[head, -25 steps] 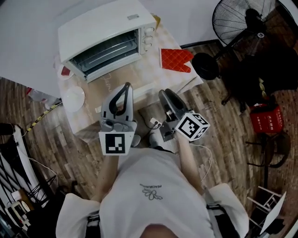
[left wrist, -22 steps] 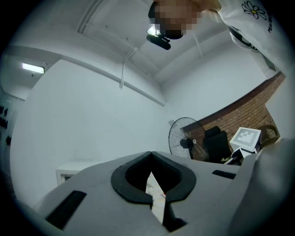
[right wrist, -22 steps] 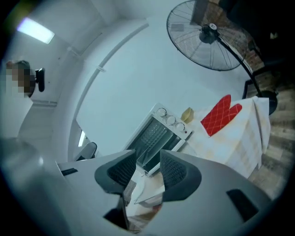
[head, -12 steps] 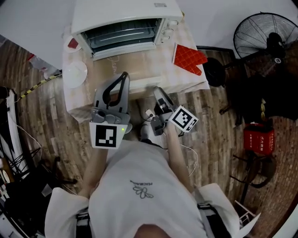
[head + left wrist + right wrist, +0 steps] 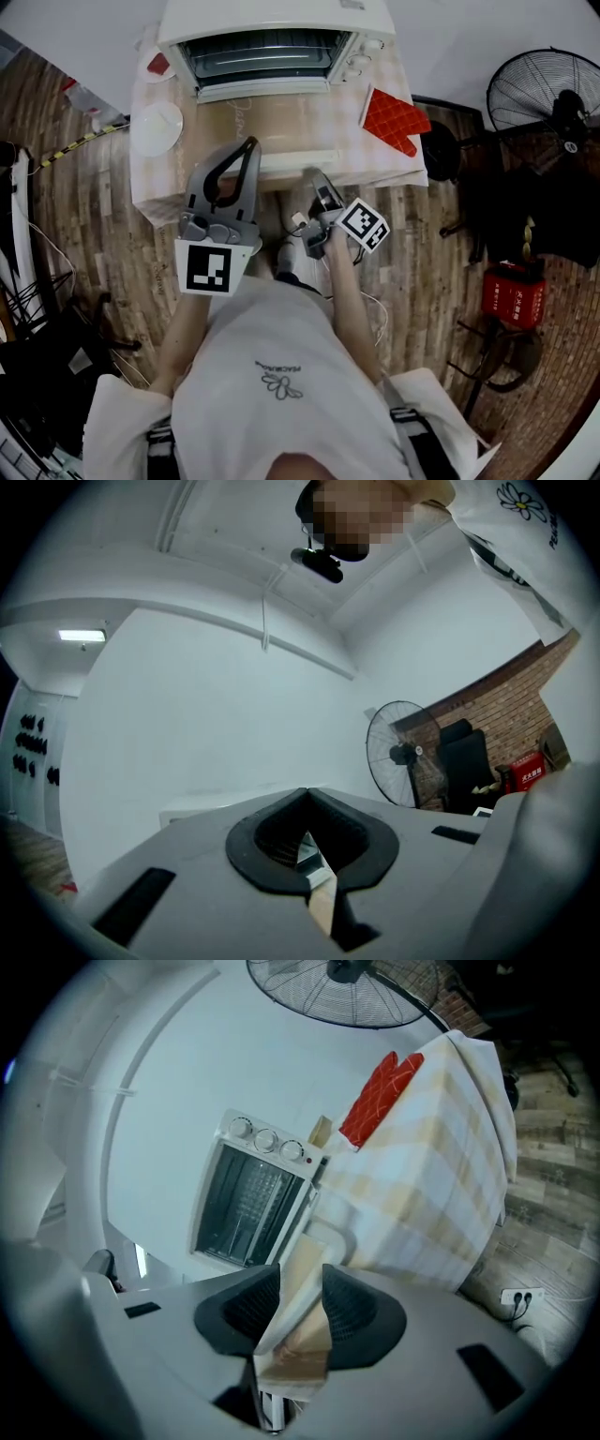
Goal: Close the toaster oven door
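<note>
Dark rubber pads (image 5: 246, 844) on the left gripper (image 5: 305, 794) meet at their tips with nothing held between them. The right gripper (image 5: 300, 1283) has its jaws a little apart. Through the gap only pale cloth and the oven front show, and nothing looks clamped. From where I stand, the person holds both tools low in front of the body, at the near edge of a small table (image 5: 375, 161) covered in checked cloth. The left one points up over the tabletop and the right one sits just below the edge. That looks like a ready position rather than contact. Beyond the tips lies the toaster oven door (image 5: 281, 127), dropped flat onto the table with its white handle (image 5: 295, 157) nearest the grippers. The white toaster oven (image 5: 272, 19) stands open behind it, racks showing. To close it, I judge the handle must be lifted from underneath and swung up. A red oven mitt (image 5: 394, 120) lies to the right and a white plate (image 5: 157, 128) to the left.
</note>
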A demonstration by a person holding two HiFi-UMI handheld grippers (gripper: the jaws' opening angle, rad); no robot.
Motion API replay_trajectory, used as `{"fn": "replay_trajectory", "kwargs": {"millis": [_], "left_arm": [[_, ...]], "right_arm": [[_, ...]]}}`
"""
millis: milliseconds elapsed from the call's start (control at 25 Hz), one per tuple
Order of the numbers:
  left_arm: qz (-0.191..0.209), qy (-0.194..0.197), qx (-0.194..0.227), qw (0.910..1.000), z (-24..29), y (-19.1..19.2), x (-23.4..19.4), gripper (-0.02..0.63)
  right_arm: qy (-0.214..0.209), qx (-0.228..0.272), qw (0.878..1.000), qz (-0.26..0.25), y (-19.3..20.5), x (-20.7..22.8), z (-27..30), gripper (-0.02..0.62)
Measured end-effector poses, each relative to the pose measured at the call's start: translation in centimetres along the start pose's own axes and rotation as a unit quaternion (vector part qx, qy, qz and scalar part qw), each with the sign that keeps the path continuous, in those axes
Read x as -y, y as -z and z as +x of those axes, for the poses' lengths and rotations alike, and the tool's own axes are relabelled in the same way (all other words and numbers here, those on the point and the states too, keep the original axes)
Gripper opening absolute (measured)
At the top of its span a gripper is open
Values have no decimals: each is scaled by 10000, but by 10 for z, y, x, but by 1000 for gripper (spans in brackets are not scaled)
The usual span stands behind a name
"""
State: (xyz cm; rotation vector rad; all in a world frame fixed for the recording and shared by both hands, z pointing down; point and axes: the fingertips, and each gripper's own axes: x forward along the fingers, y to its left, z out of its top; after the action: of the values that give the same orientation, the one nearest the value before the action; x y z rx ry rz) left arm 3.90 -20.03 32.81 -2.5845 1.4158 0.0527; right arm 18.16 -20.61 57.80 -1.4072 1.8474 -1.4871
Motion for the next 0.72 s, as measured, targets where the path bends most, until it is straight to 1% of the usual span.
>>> {"fn": "replay_trajectory", "kwargs": {"millis": [240, 400, 640, 720], "left_arm": [[59, -143, -126, 9998, -6, 6, -7, 15], [155, -207, -235, 9994, -11, 11, -10, 15], [173, -304, -338, 9988, -17, 16, -17, 15], [193, -316, -338, 9987, -18, 16, -19, 15]], "right_arm": [[136, -51, 9993, 354, 6, 17, 14, 80], [77, 0, 9984, 552, 6, 18, 21, 78], [71, 88, 9964, 837, 6, 24, 26, 69], [60, 104, 9964, 837, 4, 23, 26, 67]]}}
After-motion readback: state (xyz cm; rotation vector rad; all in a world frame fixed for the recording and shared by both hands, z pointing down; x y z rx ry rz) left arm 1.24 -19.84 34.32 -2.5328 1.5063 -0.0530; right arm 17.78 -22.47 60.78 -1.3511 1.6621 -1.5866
